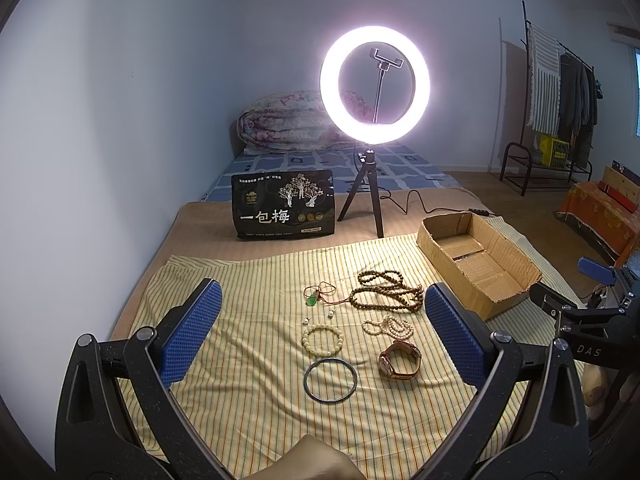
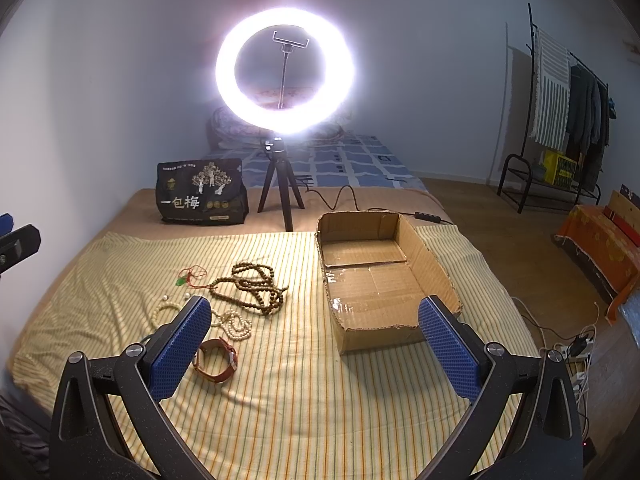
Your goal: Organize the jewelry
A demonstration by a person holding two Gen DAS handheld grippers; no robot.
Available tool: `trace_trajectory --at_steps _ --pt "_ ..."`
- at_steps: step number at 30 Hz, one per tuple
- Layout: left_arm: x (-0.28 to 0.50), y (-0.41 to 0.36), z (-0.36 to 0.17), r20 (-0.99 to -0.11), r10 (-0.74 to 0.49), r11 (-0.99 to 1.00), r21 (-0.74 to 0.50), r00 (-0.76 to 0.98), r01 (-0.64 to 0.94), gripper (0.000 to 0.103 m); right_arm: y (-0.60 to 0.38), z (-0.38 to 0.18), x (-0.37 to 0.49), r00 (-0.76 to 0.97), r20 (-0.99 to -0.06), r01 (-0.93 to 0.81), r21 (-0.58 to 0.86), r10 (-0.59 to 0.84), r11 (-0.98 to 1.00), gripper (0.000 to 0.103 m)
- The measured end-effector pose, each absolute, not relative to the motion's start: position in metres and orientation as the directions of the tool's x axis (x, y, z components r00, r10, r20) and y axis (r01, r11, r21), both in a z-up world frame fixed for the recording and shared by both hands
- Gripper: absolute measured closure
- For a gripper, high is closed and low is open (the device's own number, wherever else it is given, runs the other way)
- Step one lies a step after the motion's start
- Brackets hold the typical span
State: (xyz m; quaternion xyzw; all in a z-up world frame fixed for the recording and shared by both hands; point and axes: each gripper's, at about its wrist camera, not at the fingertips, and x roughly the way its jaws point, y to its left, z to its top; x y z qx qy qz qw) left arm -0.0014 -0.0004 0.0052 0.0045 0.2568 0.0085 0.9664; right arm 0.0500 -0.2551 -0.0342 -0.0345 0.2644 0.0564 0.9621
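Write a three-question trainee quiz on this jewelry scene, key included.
1. True or false: the cardboard box already holds jewelry.
2. Which piece lies nearest the left gripper? A) metal bangle B) brown bead necklace C) green pendant
3. Fill in: the right gripper is ____, holding nothing.

Key: 1. False: only the bare bottom shows. 2. A. 3. open.
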Motion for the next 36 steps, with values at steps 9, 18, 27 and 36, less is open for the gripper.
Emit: trace_trajectory --at_steps 9,18,27,36 --pt "0.006 0.0 0.012 -0.514 0.027 1.0 0.017 0.857 -0.021 0.0 -0.255 -0.035 0.05 0.853 -0.514 -0.127 -0.038 0.089 0.991 0.0" --pt "0.03 0.011 -0.005 -0.576 0.025 1.0 0.019 0.817 -0.017 0.0 -0.247 -0.048 0.07 0.81 -0.572 -0.185 -0.042 0.129 0.982 0.0" --pt "0.064 0.038 -0.041 -0.683 0.014 1.0 -0.01 0.73 -0.029 0.001 -0.231 -0.075 0.098 0.719 -0.67 -0.277 -0.031 0.186 0.96 0.0" --pt "0.082 0.038 -0.107 -0.815 -0.129 0.991 -0.124 0.565 0.048 0.004 -0.214 -0.113 0.134 0.589 -0.779 -0.338 0.004 0.216 0.941 0.0"
